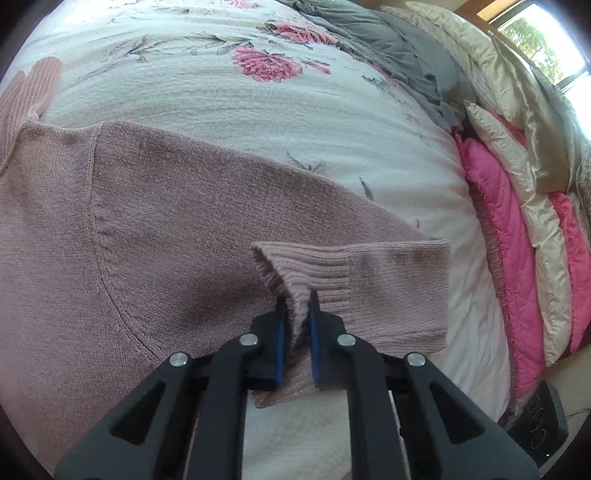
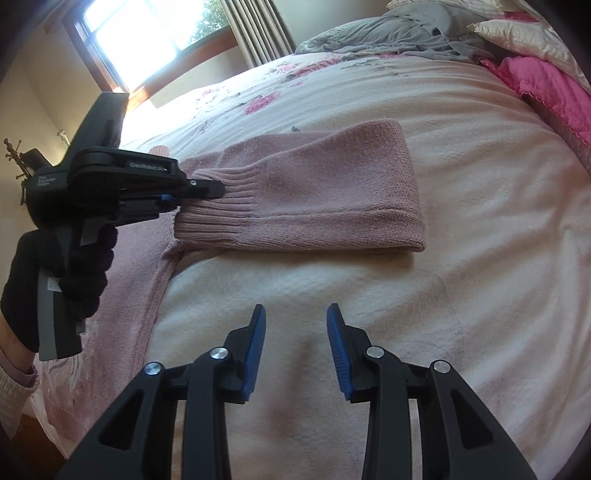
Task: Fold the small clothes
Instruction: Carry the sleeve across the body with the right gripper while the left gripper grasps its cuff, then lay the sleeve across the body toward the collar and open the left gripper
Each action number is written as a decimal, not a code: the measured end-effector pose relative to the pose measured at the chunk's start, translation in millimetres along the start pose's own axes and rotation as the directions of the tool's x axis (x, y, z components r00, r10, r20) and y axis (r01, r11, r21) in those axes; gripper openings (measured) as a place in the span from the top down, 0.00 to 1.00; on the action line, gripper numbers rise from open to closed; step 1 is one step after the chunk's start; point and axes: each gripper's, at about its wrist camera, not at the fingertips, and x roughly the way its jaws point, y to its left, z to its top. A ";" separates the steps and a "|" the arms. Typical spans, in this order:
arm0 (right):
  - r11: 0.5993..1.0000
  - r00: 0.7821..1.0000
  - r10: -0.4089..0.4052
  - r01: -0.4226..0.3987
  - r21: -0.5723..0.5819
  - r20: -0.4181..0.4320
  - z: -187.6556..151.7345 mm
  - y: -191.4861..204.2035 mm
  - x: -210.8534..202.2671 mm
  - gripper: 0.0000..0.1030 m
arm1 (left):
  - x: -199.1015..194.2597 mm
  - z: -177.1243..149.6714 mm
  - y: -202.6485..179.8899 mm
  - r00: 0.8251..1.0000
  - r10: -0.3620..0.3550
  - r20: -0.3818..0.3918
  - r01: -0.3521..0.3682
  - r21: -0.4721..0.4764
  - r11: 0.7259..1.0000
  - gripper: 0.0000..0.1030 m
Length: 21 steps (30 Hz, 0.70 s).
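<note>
A dusty-pink knit sweater [image 1: 122, 236] lies flat on the bed. One sleeve [image 2: 314, 192] is doubled back on itself, its ribbed cuff [image 1: 314, 269] toward the body. My left gripper [image 1: 297, 299] is shut on that cuff, which bunches between the blue pads. In the right wrist view the left gripper [image 2: 218, 190] comes in from the left, held by a black-gloved hand [image 2: 81, 273]. My right gripper [image 2: 295, 314] hovers open over bare bedspread in front of the folded sleeve, with nothing between its fingers.
The bed has a white bedspread with pink flowers [image 1: 236, 92]. A grey garment [image 1: 388, 40] lies crumpled at the far end. Pink and cream quilts [image 1: 513, 206] are piled along the bed's right side. A window [image 2: 147, 33] is at the back left.
</note>
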 end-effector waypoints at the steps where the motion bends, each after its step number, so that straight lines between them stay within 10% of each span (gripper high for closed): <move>1: 1.000 1.000 -0.002 0.002 0.002 0.001 0.7 0.3 0.3 0.66 | -10.2 -1.8 0.1 1.000 -0.012 0.028 0.012 0.004 1.000 0.92; 7: 1.000 1.000 0.015 -0.015 0.001 0.009 7.6 11.2 1.6 0.66 | -73.5 -6.5 33.0 0.986 -0.025 0.162 0.028 -0.012 1.000 0.93; 21: 0.995 0.996 0.089 -0.089 -0.044 -0.002 51.7 78.3 37.0 0.65 | -192.1 -3.5 195.0 0.934 0.198 0.298 -0.142 -0.200 0.969 0.93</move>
